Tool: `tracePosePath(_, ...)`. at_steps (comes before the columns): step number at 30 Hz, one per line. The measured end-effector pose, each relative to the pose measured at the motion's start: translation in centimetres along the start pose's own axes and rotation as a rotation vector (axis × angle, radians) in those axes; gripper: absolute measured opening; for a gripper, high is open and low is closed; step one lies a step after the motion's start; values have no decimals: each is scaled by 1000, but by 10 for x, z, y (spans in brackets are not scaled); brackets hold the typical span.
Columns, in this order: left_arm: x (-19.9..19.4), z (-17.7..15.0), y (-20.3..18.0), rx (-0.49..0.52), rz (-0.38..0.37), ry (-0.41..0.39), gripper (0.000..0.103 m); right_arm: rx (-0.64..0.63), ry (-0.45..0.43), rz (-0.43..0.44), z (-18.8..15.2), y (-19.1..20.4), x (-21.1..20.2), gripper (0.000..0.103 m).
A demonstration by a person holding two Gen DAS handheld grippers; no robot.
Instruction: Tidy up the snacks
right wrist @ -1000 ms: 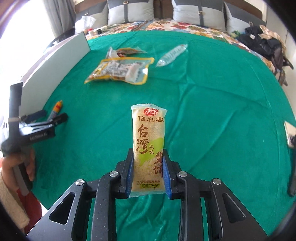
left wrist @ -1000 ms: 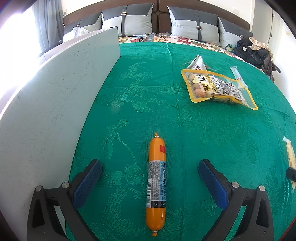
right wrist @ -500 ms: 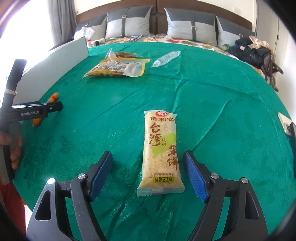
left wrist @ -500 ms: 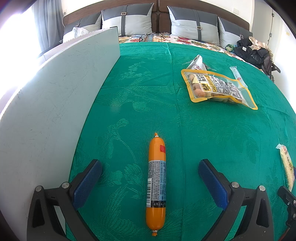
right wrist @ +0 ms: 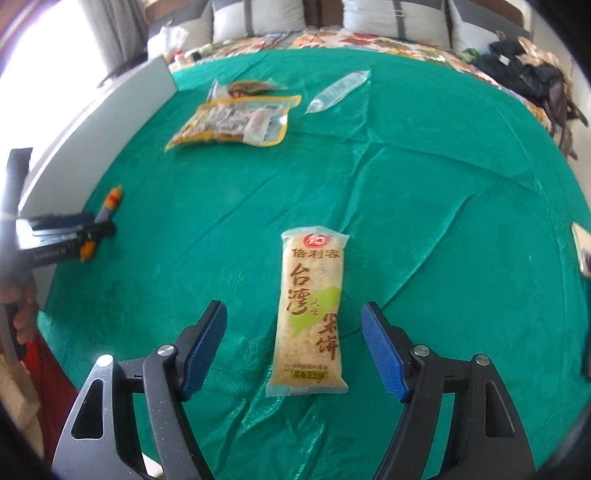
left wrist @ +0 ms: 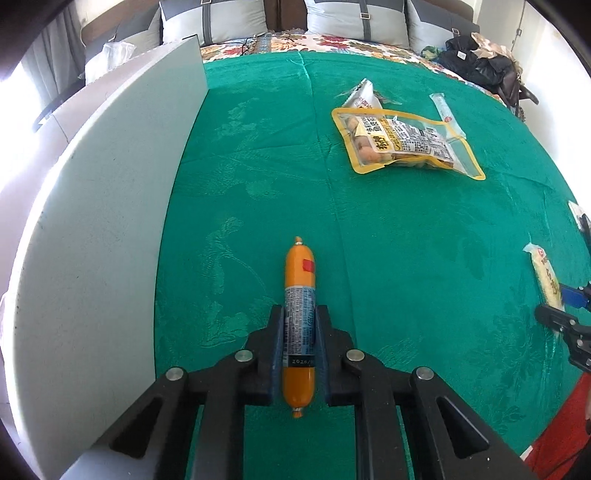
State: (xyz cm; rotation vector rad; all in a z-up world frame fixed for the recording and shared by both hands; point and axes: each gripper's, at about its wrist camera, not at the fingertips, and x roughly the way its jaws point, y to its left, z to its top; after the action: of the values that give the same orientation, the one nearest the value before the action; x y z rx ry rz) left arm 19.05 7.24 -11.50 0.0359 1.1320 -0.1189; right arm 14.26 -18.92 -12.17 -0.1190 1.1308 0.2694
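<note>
An orange sausage stick point(left wrist: 299, 280) lies on the green tablecloth point(left wrist: 258, 166), and my left gripper point(left wrist: 299, 321) is shut on its labelled middle. It also shows in the right wrist view point(right wrist: 110, 199) at the far left, held by the left gripper point(right wrist: 92, 230). A yellow rice cracker pack point(right wrist: 312, 306) lies flat on the cloth between the open fingers of my right gripper point(right wrist: 293, 317), touching neither pad. The pack shows at the right edge of the left wrist view point(left wrist: 546, 277).
A white board point(left wrist: 92, 221) stands along the table's left side. A yellow-edged snack bag point(left wrist: 402, 144), a small pouch point(left wrist: 364, 96) behind it and a clear tube packet point(left wrist: 447, 114) lie at the far right. A bed with pillows point(left wrist: 236, 18) stands behind.
My left gripper has shut on the sausage stick. My right gripper opened, released the rice cracker pack onto the cloth, and stays open around it.
</note>
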Motion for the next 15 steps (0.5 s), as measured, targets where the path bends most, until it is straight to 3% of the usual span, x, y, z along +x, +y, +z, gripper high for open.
tracePosePath(2, -6, -7, 8, -40, -28, -11, 15, 32, -5, -33, -4, -3, -7, 28)
tracePosePath(5, -24, -22, 14, -93, -110, -40, 15, 176, -65, 87, -18, -18, -34, 28)
tracePosePath(8, -43, -39, 16, -155, -208, -69, 15, 238, -91, 117, -31, -29, -50, 28)
tracePosePath(11, -68, -50, 19, -208, -292, -103, 15, 253, -55, 104, -37, -28, -48, 28)
tracePosePath(15, -117, -47, 41, -240, -334, -193, 15, 184, -77, 148, -16, 8, -64, 28)
